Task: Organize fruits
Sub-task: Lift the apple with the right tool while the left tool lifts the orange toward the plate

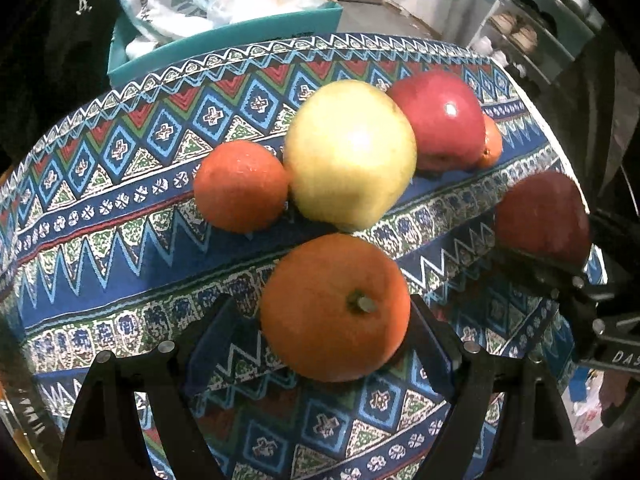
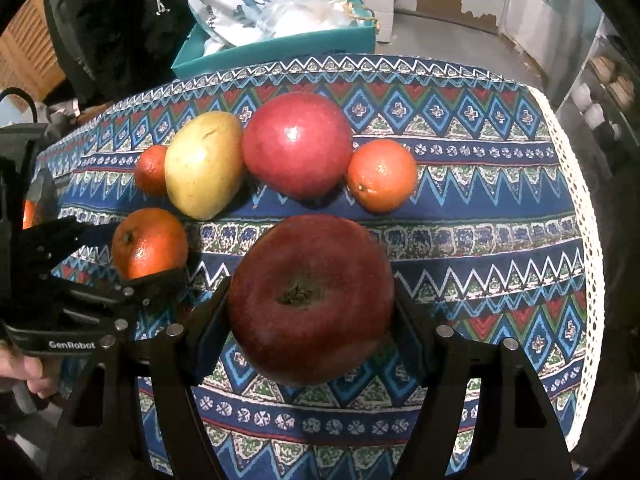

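Observation:
An orange (image 1: pixel 336 308) with its stem end up sits between the fingers of my left gripper (image 1: pixel 324 308), which is shut on it just above the patterned tablecloth (image 1: pixel 120 200). My right gripper (image 2: pixel 312 284) is shut on a dark red apple (image 2: pixel 312 300), stem end up, both pads against its sides. Behind them runs a row of a small orange (image 2: pixel 150 170), a yellow-green fruit (image 2: pixel 204 164), a bright red apple (image 2: pixel 296 144) and another orange (image 2: pixel 382 176). In the right wrist view the left gripper (image 2: pixel 132 254) holds its orange (image 2: pixel 148 240) at the left.
A teal box (image 2: pixel 280 50) stuffed with printed bags stands just past the table's far edge. The cloth's lace border (image 2: pixel 580 200) marks the table's right edge. A hand (image 2: pixel 28 376) holds the left gripper's handle. Shelves (image 1: pixel 520 32) stand at the far right.

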`<state>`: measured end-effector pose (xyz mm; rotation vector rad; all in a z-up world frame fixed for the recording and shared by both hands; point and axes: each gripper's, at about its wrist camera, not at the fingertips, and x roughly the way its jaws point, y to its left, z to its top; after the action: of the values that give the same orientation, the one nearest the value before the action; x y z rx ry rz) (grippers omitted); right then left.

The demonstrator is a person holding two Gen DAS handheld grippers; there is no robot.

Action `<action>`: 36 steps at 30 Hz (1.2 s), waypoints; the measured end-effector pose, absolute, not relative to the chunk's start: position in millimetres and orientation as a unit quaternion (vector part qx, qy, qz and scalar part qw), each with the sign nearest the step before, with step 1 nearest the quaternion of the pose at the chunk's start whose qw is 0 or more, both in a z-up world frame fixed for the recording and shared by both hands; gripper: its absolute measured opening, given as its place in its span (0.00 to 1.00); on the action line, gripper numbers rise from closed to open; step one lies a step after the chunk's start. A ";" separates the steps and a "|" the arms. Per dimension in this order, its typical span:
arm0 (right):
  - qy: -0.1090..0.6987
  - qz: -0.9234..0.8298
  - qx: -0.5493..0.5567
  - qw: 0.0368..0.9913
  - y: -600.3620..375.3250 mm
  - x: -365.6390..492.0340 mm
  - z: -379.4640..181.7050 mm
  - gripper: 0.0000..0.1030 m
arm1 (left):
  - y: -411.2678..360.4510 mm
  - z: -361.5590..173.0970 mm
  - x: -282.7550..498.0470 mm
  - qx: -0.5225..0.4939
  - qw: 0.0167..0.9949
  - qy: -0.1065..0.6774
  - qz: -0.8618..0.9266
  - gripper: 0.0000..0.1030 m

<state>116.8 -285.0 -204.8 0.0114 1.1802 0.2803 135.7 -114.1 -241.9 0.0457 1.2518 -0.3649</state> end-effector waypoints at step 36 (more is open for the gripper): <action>0.503 0.157 -0.020 0.850 -252.4 96.5 -138.1 0.70 | -83.9 -154.0 89.9 0.056 0.838 0.511 -0.183 0.63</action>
<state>96.5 -252.4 -138.1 -0.0427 1.0592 0.3299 89.9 -83.9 -154.0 0.1193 1.0819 -0.3864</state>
